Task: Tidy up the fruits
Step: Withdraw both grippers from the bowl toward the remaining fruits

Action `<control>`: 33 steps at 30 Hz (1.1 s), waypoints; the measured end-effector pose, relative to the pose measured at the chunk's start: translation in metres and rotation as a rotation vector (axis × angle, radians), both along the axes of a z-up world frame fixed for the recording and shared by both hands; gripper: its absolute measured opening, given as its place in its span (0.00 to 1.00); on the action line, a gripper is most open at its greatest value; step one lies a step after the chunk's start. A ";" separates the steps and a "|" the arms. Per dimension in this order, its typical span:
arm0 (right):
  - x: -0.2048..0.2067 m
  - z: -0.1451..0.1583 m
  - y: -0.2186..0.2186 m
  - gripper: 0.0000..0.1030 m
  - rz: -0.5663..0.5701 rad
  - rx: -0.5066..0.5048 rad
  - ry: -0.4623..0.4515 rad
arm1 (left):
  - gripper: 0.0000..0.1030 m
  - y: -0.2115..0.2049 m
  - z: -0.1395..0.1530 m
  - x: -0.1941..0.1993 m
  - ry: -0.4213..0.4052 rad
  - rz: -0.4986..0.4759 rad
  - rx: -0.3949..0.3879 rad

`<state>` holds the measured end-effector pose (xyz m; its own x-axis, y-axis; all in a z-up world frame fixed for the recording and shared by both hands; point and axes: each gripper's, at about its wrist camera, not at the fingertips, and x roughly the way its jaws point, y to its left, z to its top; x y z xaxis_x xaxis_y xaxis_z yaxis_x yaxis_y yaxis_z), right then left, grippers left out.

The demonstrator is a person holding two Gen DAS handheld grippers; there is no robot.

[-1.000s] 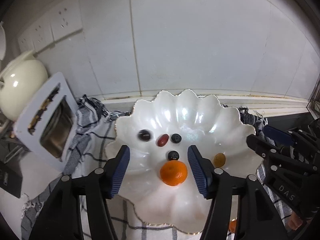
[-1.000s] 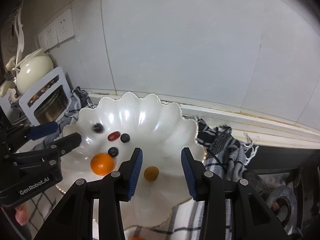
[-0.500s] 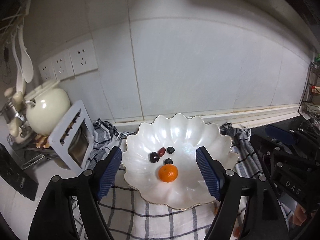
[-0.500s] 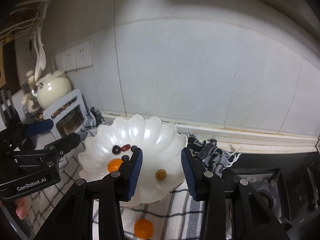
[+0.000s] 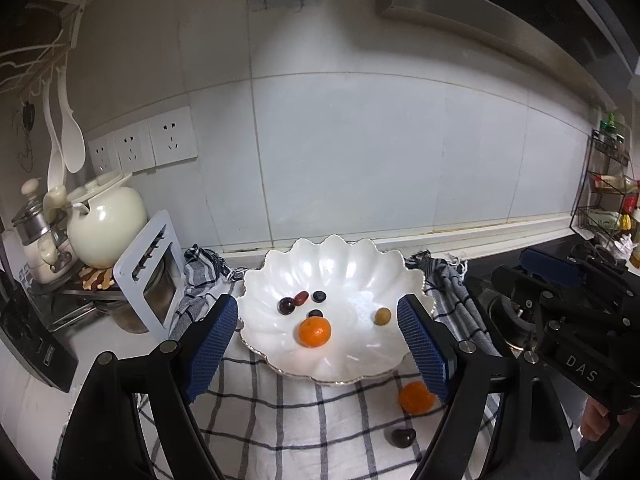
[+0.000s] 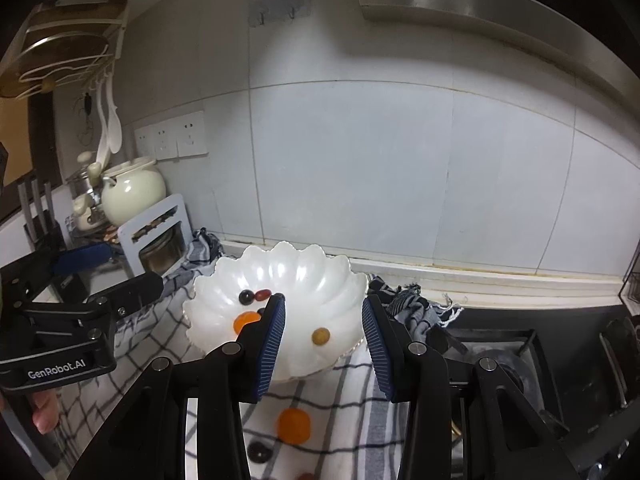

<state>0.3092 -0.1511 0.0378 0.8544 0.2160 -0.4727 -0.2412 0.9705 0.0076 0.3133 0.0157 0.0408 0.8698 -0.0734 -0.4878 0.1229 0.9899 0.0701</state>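
Note:
A white scalloped bowl sits on a checked cloth. It holds an orange mandarin, a yellow-green fruit and several small dark and red fruits. On the cloth in front lie a second mandarin and a dark fruit. My left gripper is open and empty, raised in front of the bowl. My right gripper is open and empty, above the cloth fruits.
A cream teapot and a white-framed rack stand at the left. A gas hob lies at the right with a spice rack behind. The tiled wall is close behind the bowl.
Both grippers have pulled back and up from the bowl. The left jaws have opened wider. The cloth and its loose fruits have come into view.

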 end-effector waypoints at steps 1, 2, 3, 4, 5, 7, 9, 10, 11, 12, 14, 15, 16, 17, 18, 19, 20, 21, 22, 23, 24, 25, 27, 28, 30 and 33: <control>-0.004 -0.001 0.000 0.40 0.000 -0.006 -0.001 | 0.80 -0.001 0.000 -0.004 -0.006 -0.003 0.003; -0.007 -0.002 -0.001 0.40 0.001 -0.007 0.000 | 0.80 -0.001 0.000 -0.007 -0.009 -0.006 0.006; -0.009 -0.003 -0.001 0.40 0.003 -0.007 0.002 | 0.80 -0.002 0.000 -0.011 -0.012 -0.007 0.008; -0.012 -0.003 -0.002 0.40 0.005 -0.004 0.005 | 0.80 -0.003 -0.001 -0.014 -0.015 -0.012 0.009; -0.015 -0.004 -0.003 0.40 0.006 0.003 0.008 | 0.80 -0.003 -0.001 -0.018 -0.016 -0.017 0.009; -0.021 -0.006 -0.006 0.40 0.011 0.011 0.013 | 0.80 -0.004 -0.002 -0.024 -0.016 -0.027 0.012; -0.027 -0.007 -0.007 0.40 0.011 0.008 0.013 | 0.80 -0.005 -0.005 -0.031 -0.019 -0.034 0.017; -0.030 -0.008 -0.008 0.40 0.010 0.005 0.012 | 0.80 -0.006 -0.006 -0.035 -0.019 -0.037 0.020; -0.032 -0.009 -0.008 0.40 0.010 0.002 0.012 | 0.80 -0.007 -0.008 -0.037 -0.017 -0.038 0.022; -0.035 -0.010 -0.009 0.40 0.011 -0.001 0.015 | 0.80 -0.007 -0.010 -0.040 -0.015 -0.044 0.024; -0.040 -0.013 -0.010 0.40 0.012 -0.002 0.021 | 0.80 -0.008 -0.014 -0.044 -0.008 -0.048 0.022; -0.042 -0.015 -0.011 0.40 0.012 -0.001 0.025 | 0.80 -0.008 -0.017 -0.046 -0.003 -0.051 0.019; -0.045 -0.017 -0.011 0.40 0.012 0.002 0.031 | 0.80 -0.008 -0.019 -0.048 0.002 -0.057 0.014; -0.047 -0.020 -0.011 0.40 0.011 0.008 0.037 | 0.80 -0.009 -0.021 -0.049 0.008 -0.061 0.013; -0.049 -0.022 -0.012 0.40 0.008 0.013 0.040 | 0.80 -0.009 -0.024 -0.051 0.012 -0.064 0.014; -0.052 -0.026 -0.013 0.40 0.006 0.018 0.046 | 0.80 -0.009 -0.026 -0.052 0.015 -0.065 0.013; -0.053 -0.029 -0.013 0.40 0.006 0.020 0.053 | 0.80 -0.009 -0.029 -0.054 0.018 -0.063 0.014; -0.054 -0.032 -0.013 0.40 0.007 0.022 0.063 | 0.80 -0.009 -0.031 -0.055 0.021 -0.064 0.013; -0.055 -0.035 -0.013 0.40 0.007 0.026 0.070 | 0.80 -0.010 -0.033 -0.056 0.026 -0.069 0.012; -0.057 -0.038 -0.013 0.40 0.009 0.032 0.076 | 0.80 -0.010 -0.037 -0.057 0.032 -0.073 0.015; -0.059 -0.041 -0.013 0.40 0.014 0.031 0.082 | 0.80 -0.011 -0.040 -0.058 0.037 -0.076 0.020; -0.060 -0.043 -0.012 0.40 0.016 0.025 0.088 | 0.80 -0.011 -0.042 -0.059 0.041 -0.079 0.022; -0.063 -0.048 -0.011 0.40 0.021 0.019 0.094 | 0.80 -0.011 -0.047 -0.060 0.053 -0.084 0.023; -0.064 -0.050 -0.011 0.40 0.023 0.015 0.097 | 0.80 -0.011 -0.051 -0.061 0.061 -0.091 0.022; -0.066 -0.054 -0.011 0.40 0.028 0.010 0.105 | 0.80 -0.012 -0.055 -0.061 0.074 -0.100 0.022; -0.069 -0.061 -0.011 0.40 0.033 0.004 0.117 | 0.80 -0.014 -0.063 -0.064 0.088 -0.114 0.018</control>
<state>0.2399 -0.1626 -0.0227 0.7862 0.2451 -0.5673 -0.2698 0.9620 0.0418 0.2492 0.0021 -0.0220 0.8100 -0.1600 -0.5642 0.2412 0.9678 0.0719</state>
